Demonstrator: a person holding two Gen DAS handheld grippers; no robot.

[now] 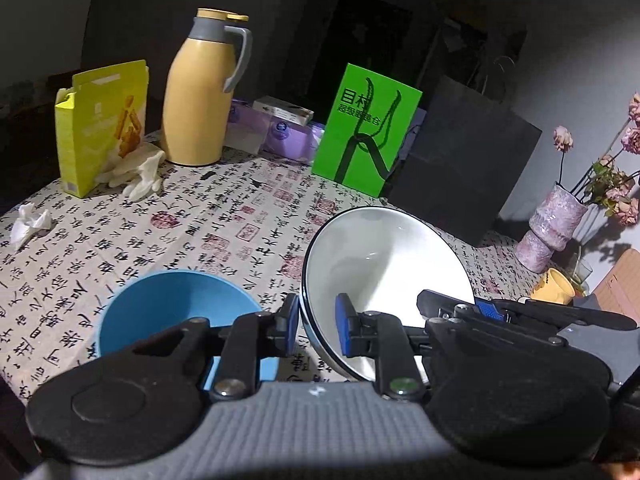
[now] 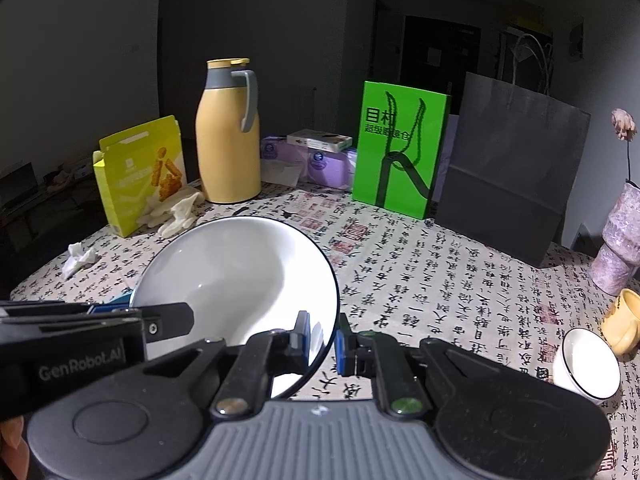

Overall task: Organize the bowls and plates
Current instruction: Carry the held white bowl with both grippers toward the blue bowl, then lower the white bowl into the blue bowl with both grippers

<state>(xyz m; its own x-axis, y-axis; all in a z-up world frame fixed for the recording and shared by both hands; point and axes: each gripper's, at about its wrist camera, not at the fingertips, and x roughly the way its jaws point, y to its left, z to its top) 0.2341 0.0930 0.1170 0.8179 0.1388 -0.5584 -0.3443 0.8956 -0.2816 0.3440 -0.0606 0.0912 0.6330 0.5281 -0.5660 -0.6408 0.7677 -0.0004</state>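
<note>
Thing in hand: a wide, shallow white glazed ceramic bowl with a thin dark rim line point(image 1: 384, 276), lifted clear of the bench point(image 1: 200, 216) and tilted, its hollow facing the cameras.
Left tool point(image 1: 316, 330): clenched on the bowl's near left rim, one blue pad outside the wall, the other inside.
Right tool point(image 2: 322, 338): clenched on the opposite stretch of the same rim, pads either side of the thin wall; it also shows in the left view, lying along the bowl's right edge.
Handling, as a judgement: stiff and brittle, likely fairly heavy for its thin lip, with a smooth glaze that could slide between the pads; a knock on the bench or another dish may chip it.
Where to hold: the rim at two opposite points, as now, looks sound; one pinch alone would let it swing.
Likely destination: a round blue bowl point(image 1: 176, 312) stands upright on the patterned cloth just left of and below the white one; it looks narrower, so the wide bowl may not sit inside it.
Other dishes: a small white cup-like bowl with a dark rim point(image 2: 586, 364) and a yellow mug lying on its side point(image 2: 624, 324) sit well apart at the right edge.
Caution: lower it level and gently.
</note>
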